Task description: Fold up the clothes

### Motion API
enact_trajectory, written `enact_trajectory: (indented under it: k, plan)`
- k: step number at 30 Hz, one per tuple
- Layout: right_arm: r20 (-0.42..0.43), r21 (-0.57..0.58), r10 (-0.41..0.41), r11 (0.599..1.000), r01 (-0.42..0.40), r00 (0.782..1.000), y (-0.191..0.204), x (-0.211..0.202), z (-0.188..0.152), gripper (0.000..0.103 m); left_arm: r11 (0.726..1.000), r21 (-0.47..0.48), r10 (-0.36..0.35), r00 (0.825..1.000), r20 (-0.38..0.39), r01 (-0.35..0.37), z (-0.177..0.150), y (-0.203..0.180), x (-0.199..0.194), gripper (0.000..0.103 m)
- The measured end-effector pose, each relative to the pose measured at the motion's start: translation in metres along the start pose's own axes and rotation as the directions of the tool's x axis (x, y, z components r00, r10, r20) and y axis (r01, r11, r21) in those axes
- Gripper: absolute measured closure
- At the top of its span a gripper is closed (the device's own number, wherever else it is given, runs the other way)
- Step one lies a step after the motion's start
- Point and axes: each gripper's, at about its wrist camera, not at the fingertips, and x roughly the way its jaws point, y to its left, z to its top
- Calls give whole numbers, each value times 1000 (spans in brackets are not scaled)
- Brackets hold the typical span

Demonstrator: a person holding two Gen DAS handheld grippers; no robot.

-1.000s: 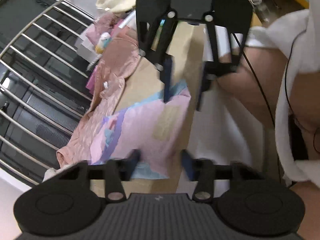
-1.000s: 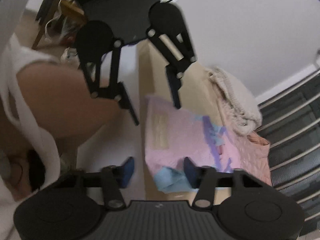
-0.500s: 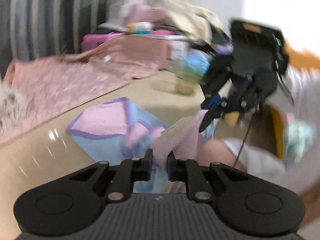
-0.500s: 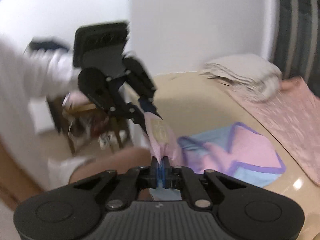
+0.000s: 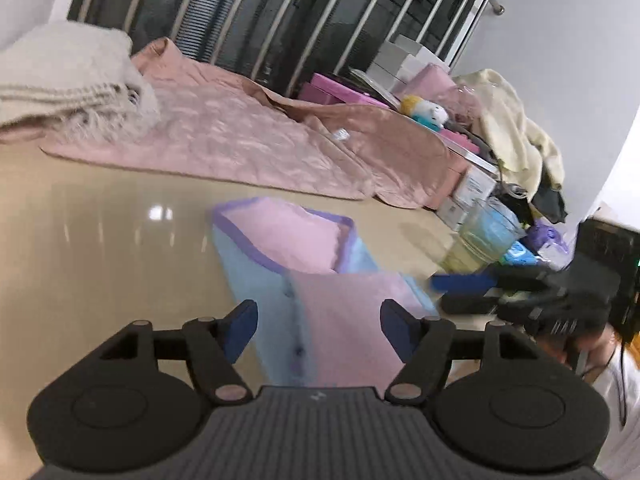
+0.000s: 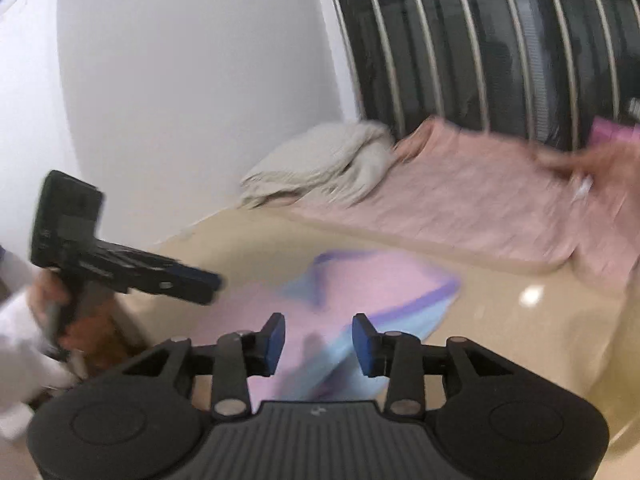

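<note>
A small pink garment [image 5: 316, 248] with light blue panels and purple trim lies on the beige table [image 5: 100, 240], its near part folded over. My left gripper [image 5: 318, 330] hangs just over the near edge, jaws opening, and the cloth shows below the gap without being pinched. In the right wrist view the same garment [image 6: 380, 288] lies ahead. My right gripper [image 6: 320, 342] is over its near edge, jaws opening with nothing pressed between the pads. Each gripper shows in the other's view: the right gripper [image 5: 472, 292] at the garment's right, the left gripper [image 6: 188, 282] at its left.
A pink quilted blanket [image 5: 248, 140] and a cream knitted throw [image 5: 68, 76] lie along the table's far side, before a metal railing [image 5: 280, 20]. Boxes, a plush toy [image 5: 424, 110], a clear container [image 5: 488, 236] and a cream cloth [image 5: 516, 132] crowd the far right. A white-sleeved hand [image 6: 24, 320] holds the left gripper.
Half a second ago both grippers were shut on the garment's raised pink edge. Now both stand open and the cloth lies flat on the table. Both views have rolled upright.
</note>
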Motion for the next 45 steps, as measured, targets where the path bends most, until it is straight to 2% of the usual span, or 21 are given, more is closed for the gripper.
enact_trajectory:
  k: [2, 3, 7, 9, 11, 13, 15, 17, 22, 24, 27, 30, 32, 34, 36, 37, 40, 42, 43, 44, 45]
  plan:
    - [-12, -2, -3, 1000, 3, 1000, 7, 13, -13, 70, 999, 5, 50, 998, -41, -50, -7, -2, 15, 54]
    - [-28, -4, -40, 999, 40, 999, 7, 20, -18, 70, 996, 14, 89, 995, -52, -89, -9, -3, 21, 56]
    - [-1, 41, -169, 985, 169, 986, 3, 25, -22, 68, 988, 21, 153, 987, 38, -154, -10, -9, 9, 54]
    - [65, 21, -233, 972, 233, 970, 12, 18, -18, 67, 991, -9, 132, 984, 123, -132, -5, -10, -3, 44]
    - [121, 10, -208, 978, 209, 971, 24, 14, -14, 67, 988, -26, 156, 975, 161, -154, 3, -10, 1, 42]
    - [117, 15, -167, 986, 166, 979, 29, 22, -10, 70, 969, 11, 243, 958, 151, -247, 7, -10, 21, 42]
    - [73, 16, -202, 979, 201, 977, 27, 44, -11, 72, 932, 57, 349, 929, 121, -358, 4, -12, 39, 46]
    - [22, 42, -274, 961, 273, 961, 20, 60, -16, 76, 913, 60, 397, 912, 102, -404, 0, -11, 44, 46]
    - [50, 99, -315, 946, 309, 948, 17, 56, -14, 76, 882, 38, 463, 879, 115, -470, -3, -12, 38, 42]
    - [103, 91, -300, 952, 291, 948, 24, 46, -14, 76, 878, 31, 471, 874, 121, -478, -4, -11, 36, 38]
    - [24, 28, -295, 955, 295, 955, 29, 52, -19, 77, 889, 39, 453, 888, 86, -457, -3, -8, 42, 38]
    - [28, 90, -277, 958, 274, 960, 22, 41, -3, 77, 894, 18, 445, 890, 102, -448, 23, -3, 36, 35]
    - [41, 114, -313, 945, 307, 949, 11, 37, 21, 72, 896, 11, 442, 891, 102, -445, 44, 2, 36, 25]
    - [30, 124, -362, 926, 355, 932, -4, 42, 44, 63, 897, 43, 438, 898, 35, -439, 66, 14, 58, 26]
    - [-35, 136, -405, 904, 406, 913, -33, 65, 65, 62, 887, 41, 461, 887, -22, -460, 80, 25, 81, 41]
    - [-72, 164, -413, 893, 419, 908, -50, 76, 70, 62, 887, 52, 460, 887, -39, -458, 83, 28, 89, 44]
    - [-148, 245, -402, 870, 427, 904, -82, 98, 79, 66, 889, 49, 457, 887, -67, -455, 84, 35, 108, 58]
    - [-179, 247, -382, 875, 418, 907, -89, 108, 79, 69, 884, 38, 467, 882, -59, -465, 81, 38, 112, 74]
    - [-202, 250, -371, 875, 414, 907, -92, 114, 77, 81, 882, 40, 471, 880, -58, -469, 80, 38, 112, 79]
    - [-222, 242, -367, 877, 415, 904, -95, 120, 75, 94, 884, 37, 468, 882, -60, -466, 80, 38, 112, 91]
    - [-223, 225, -377, 877, 424, 899, -95, 124, 73, 96, 891, 28, 454, 888, -65, -454, 80, 39, 111, 97]
